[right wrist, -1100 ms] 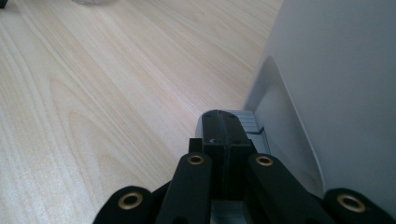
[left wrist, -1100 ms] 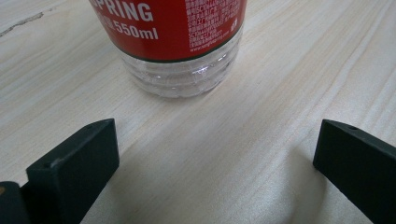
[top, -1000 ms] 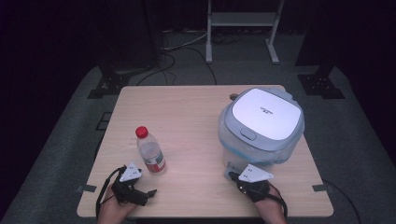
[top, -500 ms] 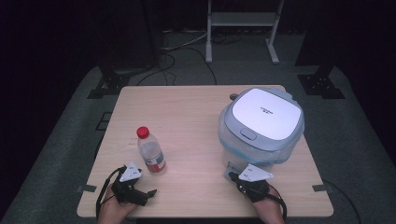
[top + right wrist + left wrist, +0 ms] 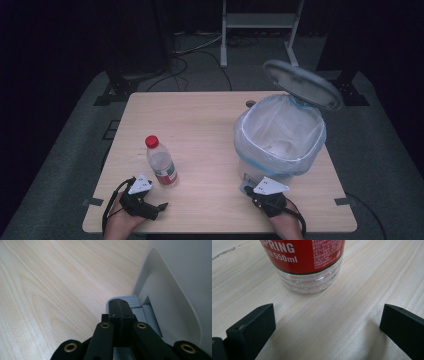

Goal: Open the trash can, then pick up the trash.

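Note:
A clear plastic bottle point(image 5: 161, 166) with a red cap and red label point(image 5: 303, 255) stands upright on the wooden table point(image 5: 200, 125). My left gripper point(image 5: 152, 207) lies just in front of it, open, the bottle base a short way beyond its jaws point(image 5: 324, 325). A white pedal bin point(image 5: 277, 142) with a plastic liner stands at the right, its lid point(image 5: 302, 84) swung up. My right gripper point(image 5: 250, 189) is shut, its tips point(image 5: 120, 305) pressing on the bin's grey foot pedal point(image 5: 135, 303).
A metal rack leg point(image 5: 260, 30) and cables point(image 5: 195, 50) lie on the dark floor beyond the table. Bare table top stretches between the bottle and the bin and along the far edge.
The bin's lid, down in both earlier frames, has swung up and shows the white liner inside. Both hands and the bottle stay where they were.

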Demonstrator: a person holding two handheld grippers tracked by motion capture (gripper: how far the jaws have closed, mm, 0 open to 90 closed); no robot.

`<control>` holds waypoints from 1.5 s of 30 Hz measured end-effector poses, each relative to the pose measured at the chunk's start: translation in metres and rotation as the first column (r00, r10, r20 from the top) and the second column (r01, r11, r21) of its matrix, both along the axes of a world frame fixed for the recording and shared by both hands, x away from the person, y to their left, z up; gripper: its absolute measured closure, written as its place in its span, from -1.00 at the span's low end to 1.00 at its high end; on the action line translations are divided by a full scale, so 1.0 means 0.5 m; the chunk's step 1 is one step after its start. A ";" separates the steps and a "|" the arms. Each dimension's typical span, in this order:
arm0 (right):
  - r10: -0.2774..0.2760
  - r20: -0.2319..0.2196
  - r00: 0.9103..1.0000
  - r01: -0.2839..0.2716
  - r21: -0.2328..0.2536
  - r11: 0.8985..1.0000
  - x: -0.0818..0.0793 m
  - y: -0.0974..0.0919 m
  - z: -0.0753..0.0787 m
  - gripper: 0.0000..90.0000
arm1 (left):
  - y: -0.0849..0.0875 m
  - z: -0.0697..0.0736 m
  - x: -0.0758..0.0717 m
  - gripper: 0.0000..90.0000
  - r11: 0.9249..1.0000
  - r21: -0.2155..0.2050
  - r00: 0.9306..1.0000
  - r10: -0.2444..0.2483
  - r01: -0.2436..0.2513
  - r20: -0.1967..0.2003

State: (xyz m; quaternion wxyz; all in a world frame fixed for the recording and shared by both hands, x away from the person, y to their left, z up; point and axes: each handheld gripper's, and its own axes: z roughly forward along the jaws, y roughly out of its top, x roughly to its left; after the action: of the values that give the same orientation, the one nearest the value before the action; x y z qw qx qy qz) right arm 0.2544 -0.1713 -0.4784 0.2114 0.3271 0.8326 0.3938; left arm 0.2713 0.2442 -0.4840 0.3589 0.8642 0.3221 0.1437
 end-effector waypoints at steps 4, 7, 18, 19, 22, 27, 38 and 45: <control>-0.003 -0.001 1.000 0.003 0.006 1.000 0.001 -0.002 -0.002 1.00 | 0.000 0.000 0.000 -1.00 1.000 0.001 1.000 0.001 -0.001 0.000; -0.002 -0.002 1.000 0.002 0.011 1.000 0.002 -0.002 -0.002 1.00 | 0.000 0.000 0.000 -1.00 1.000 0.001 1.000 0.002 -0.002 0.000; -0.003 -0.001 1.000 0.003 0.018 1.000 0.002 -0.003 -0.004 1.00 | 0.001 0.000 -0.002 -1.00 1.000 -0.008 1.000 -0.002 0.002 0.001; -0.002 0.000 1.000 0.002 0.017 1.000 0.002 -0.003 -0.003 1.00 | 0.004 0.002 -0.002 -1.00 1.000 -0.014 1.000 -0.002 0.002 0.006; -0.003 -0.002 1.000 0.003 0.016 1.000 0.002 -0.003 -0.003 1.00 | 0.007 0.005 -0.003 -1.00 1.000 -0.026 1.000 0.002 -0.002 0.013; -0.004 -0.004 1.000 0.004 0.016 1.000 0.002 -0.003 -0.003 1.00 | 0.011 0.010 -0.005 -1.00 0.999 -0.047 1.000 0.007 -0.005 0.030; -0.004 -0.001 1.000 0.004 0.019 1.000 0.001 -0.004 -0.004 1.00 | 0.017 0.025 -0.008 -1.00 0.997 -0.078 0.998 0.010 -0.006 0.055; -0.008 -0.003 1.000 0.008 0.023 1.000 0.001 -0.004 -0.004 1.00 | 0.017 0.035 -0.008 -1.00 0.995 -0.097 0.998 0.002 0.005 0.068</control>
State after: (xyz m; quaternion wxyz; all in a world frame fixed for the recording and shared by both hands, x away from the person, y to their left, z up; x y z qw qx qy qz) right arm 0.2549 -0.1732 -0.4805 0.2081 0.3336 0.8268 0.4022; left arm 0.2672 0.2529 -0.4665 0.4115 0.8405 0.3155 0.1570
